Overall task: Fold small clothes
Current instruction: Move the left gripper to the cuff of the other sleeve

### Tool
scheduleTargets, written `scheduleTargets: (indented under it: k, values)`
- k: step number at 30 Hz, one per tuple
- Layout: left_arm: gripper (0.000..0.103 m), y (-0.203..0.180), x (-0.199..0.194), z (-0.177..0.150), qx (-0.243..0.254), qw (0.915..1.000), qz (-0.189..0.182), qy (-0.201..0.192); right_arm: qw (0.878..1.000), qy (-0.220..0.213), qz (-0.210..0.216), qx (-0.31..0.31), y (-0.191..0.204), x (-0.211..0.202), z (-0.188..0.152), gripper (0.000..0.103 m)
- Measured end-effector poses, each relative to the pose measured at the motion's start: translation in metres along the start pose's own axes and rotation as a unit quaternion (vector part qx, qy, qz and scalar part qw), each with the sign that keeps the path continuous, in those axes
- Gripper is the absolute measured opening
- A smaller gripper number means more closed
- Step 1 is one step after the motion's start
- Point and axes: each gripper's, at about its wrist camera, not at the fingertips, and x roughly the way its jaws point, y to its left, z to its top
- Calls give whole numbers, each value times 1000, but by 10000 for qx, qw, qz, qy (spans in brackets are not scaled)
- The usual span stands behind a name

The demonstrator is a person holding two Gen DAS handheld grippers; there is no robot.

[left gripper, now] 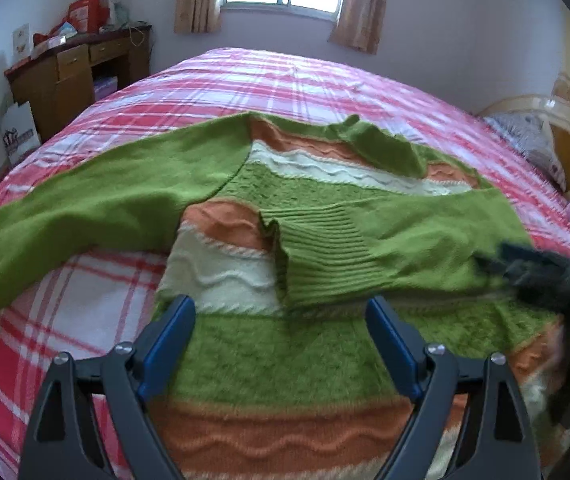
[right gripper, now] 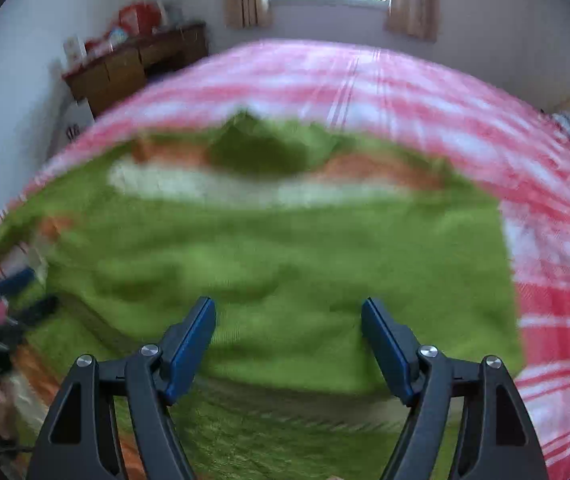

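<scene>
While hovering with jaws spread wide and empty, left gripper (left gripper: 281, 314) just above the sweater (left gripper: 285, 344), ribbed cuff (left gripper: 317, 256) just ahead. Right gripper (right gripper: 289, 316) likewise agape, gripping nothing, over a folded sleeve. Spread flat on the plaid bedspread (left gripper: 285, 80).

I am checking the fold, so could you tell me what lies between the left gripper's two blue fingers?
In the left wrist view, the open left gripper has only the striped green, orange and white knitted sweater lying beneath the gap, ungripped.
</scene>
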Motion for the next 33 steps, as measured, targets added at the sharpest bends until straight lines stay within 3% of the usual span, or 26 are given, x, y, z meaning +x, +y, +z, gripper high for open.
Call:
scheduleTargets:
  k: [1,7,15,21,27,30,33]
  values:
    - [90,4,-6,-3,-39,10000,29,-10,9997,-185,-120,-131,5,-4,-5,76]
    - [90,38,-33,-20,-275,9994,183,-29,9997,-198,-41,-127,3,-16,-21,76]
    - [90,106,-69,-33,-969,9894,1071,-130,9995,-293,-3,-93,5,-18,-22,76]
    - [88,168,-90,-39,-2062,9690,1332,-290,9994,-347,48,-56,3,-21,-24,76]
    - [76,225,-119,-39,-2826,9435,1614,-626,9993,-372,45,-51,4,-22,-25,77]
    - [71,257,-134,-41,-3260,9276,1663,-755,9993,-376,26,-63,4,-22,-26,77]
    - [70,289,-138,-46,-3787,9107,1489,-717,9993,-378,29,-64,3,-22,-26,77]
